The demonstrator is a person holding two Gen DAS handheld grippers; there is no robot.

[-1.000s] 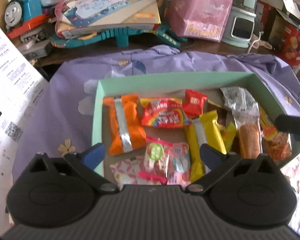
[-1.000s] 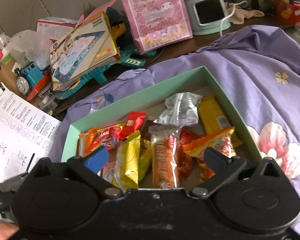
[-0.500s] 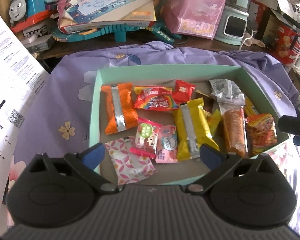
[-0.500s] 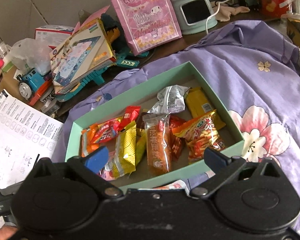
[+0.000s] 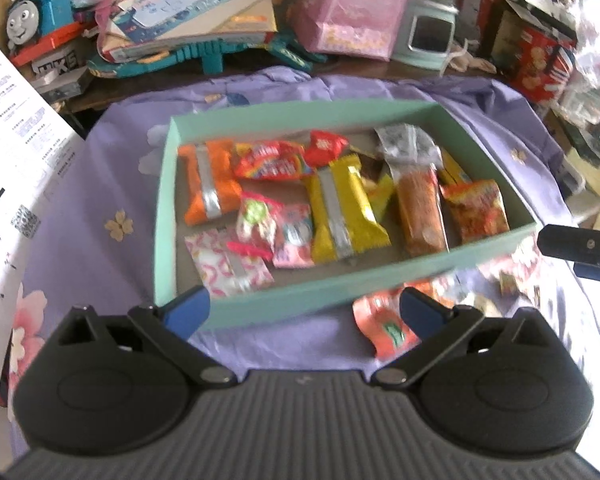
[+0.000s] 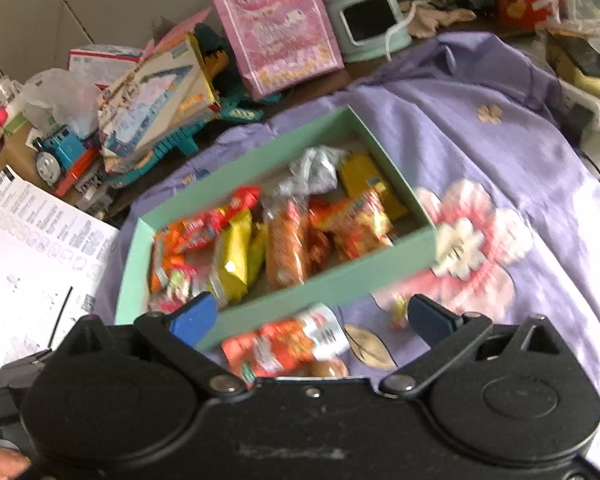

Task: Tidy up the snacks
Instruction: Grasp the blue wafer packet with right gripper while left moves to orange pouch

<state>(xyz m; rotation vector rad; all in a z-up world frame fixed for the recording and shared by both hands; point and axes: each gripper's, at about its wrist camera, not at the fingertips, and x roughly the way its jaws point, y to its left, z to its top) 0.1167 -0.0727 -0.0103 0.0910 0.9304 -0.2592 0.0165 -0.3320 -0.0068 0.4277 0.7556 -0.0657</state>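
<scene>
Lilac flowered cloth (image 6: 480, 148) carries a mint-green cardboard box (image 5: 340, 292) of snacks; one orange crinkly foil packet (image 6: 284, 344) lies outside, just before it. Light, slippery: pinch its edge. Both hand-held grippers (image 5: 304, 308) (image 6: 308, 316) released.

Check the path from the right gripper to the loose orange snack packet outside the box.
Nothing visible blocks it. The orange snack packet lies on the purple cloth just ahead of the open right gripper, in front of the green box's near wall.
</scene>
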